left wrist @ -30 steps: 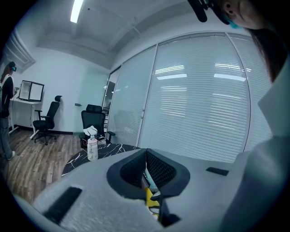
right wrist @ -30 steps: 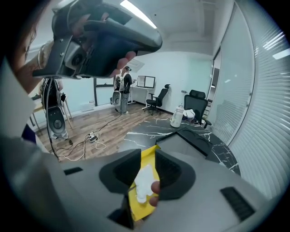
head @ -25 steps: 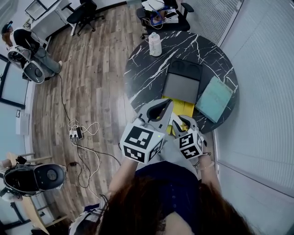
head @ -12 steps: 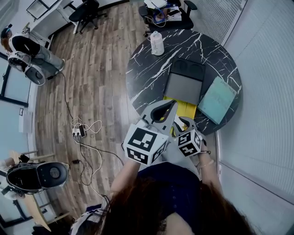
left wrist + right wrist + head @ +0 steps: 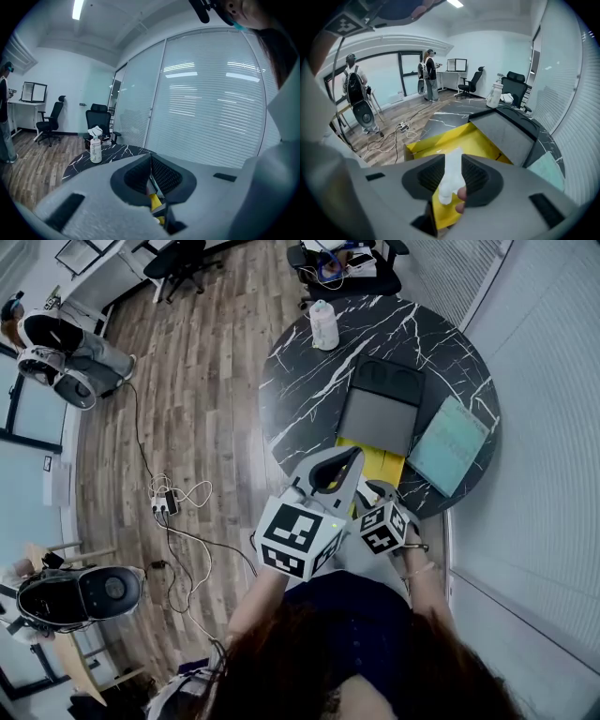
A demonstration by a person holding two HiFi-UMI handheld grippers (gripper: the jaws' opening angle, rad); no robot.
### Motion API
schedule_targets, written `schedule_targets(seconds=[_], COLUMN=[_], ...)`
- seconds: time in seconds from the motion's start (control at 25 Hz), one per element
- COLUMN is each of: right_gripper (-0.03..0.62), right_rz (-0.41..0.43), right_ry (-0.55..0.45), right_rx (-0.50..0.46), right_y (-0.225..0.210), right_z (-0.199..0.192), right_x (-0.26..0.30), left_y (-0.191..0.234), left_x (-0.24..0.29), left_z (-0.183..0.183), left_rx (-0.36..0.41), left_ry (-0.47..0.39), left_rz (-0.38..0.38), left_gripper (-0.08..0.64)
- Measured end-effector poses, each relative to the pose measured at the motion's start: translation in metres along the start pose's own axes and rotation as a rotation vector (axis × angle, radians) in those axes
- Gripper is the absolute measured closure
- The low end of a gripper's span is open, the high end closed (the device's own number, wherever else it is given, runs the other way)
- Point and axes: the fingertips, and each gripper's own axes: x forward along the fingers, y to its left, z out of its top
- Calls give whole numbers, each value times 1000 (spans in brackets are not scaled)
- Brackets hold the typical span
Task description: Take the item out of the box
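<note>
Right gripper (image 5: 453,165) clasps the white item (image 5: 449,187): lift straight clear of the box (image 5: 459,140); left gripper (image 5: 151,174) closed, perhaps on its flap

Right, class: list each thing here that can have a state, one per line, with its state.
left gripper: shut
right gripper: shut on white item
yellow box: open
white bottle: upright
</note>
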Motion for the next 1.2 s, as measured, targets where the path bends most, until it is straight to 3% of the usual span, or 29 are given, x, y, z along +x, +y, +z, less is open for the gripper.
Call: schedule_targets(seconds=[1.0,1.2], right_gripper=[480,546], right_rz=[37,-14], right_ry=[196,247], right_rx=[-29,-51], right_y=[6,2], right_z=[-43,-51], right_x=[52,59], left_y=[15,16], left_x=[11,11], left_z=[-19,-21], left_rx=[-44,-45], left_ry=[50,48], left_rz=[43,47], left_gripper=[532,532])
